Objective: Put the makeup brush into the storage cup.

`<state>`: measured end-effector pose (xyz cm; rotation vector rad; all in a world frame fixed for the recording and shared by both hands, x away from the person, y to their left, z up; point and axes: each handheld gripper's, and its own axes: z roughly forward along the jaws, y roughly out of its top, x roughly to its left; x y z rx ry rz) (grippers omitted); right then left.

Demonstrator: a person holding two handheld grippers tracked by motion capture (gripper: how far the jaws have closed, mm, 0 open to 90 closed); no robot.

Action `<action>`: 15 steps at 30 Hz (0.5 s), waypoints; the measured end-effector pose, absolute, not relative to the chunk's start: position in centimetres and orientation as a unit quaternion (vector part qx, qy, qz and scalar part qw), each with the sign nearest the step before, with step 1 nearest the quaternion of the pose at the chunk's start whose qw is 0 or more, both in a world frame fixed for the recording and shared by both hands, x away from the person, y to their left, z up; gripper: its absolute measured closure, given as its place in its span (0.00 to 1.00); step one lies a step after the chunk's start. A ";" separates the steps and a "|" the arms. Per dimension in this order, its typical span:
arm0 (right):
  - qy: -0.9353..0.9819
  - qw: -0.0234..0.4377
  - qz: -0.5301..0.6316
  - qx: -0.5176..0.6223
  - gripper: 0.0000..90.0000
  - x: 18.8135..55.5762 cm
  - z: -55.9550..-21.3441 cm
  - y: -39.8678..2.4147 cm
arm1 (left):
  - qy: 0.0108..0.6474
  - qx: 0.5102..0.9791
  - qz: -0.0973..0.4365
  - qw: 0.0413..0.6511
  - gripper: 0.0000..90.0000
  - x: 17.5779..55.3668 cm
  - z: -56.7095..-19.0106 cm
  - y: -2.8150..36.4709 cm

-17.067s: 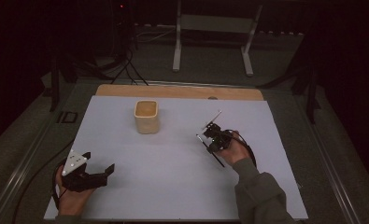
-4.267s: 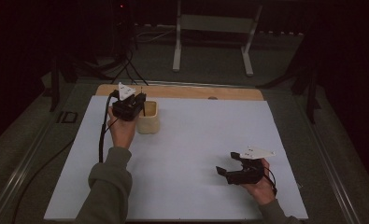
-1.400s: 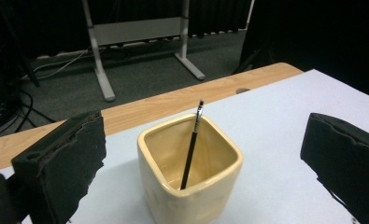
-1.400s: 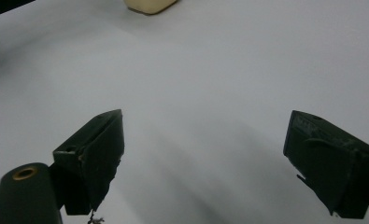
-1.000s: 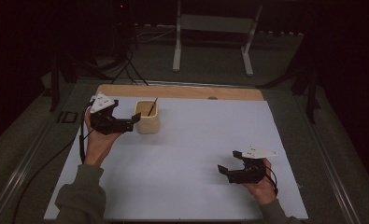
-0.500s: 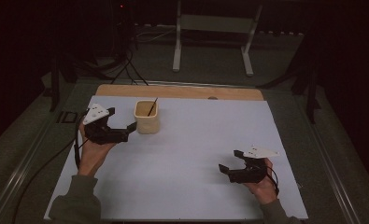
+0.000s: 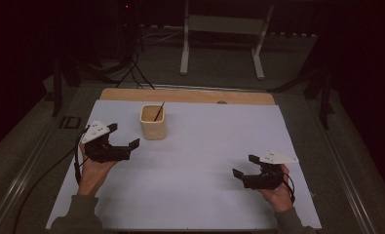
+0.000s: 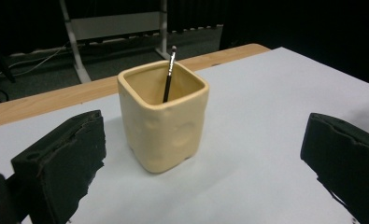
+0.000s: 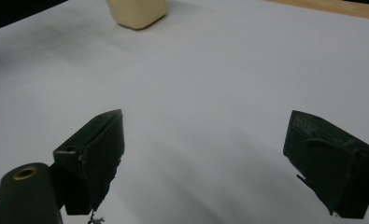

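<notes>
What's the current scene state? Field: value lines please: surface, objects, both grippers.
surface: white sheet over a wooden table
cup: cream, squarish, upright, far left of centre on the sheet
brush: thin dark stick standing in the cup, leaning on its rim
left gripper: open, holding nothing, near-left of the cup, apart from it
right gripper: open, holding nothing, over bare sheet at near right

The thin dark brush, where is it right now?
The thin dark brush stands tilted inside the cream square ceramic cup, far left of centre on the white mat, just beyond the open left gripper.
</notes>
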<state>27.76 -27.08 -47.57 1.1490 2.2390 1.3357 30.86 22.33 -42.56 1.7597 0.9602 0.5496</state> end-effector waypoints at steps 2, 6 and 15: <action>0.774 0.148 0.466 0.403 0.14 27.8 -47.5 -27.5 | 0.398 0.728 0.230 0.509 0.01 30.3 -42.8 22.5; 0.770 0.153 0.470 0.404 0.14 27.8 -47.4 -27.9 | 0.399 0.726 0.233 0.509 0.01 29.6 -43.2 22.9; 0.762 0.169 0.481 0.399 0.13 27.6 -47.3 -28.9 | 0.412 0.717 0.247 0.505 0.01 27.1 -44.5 24.4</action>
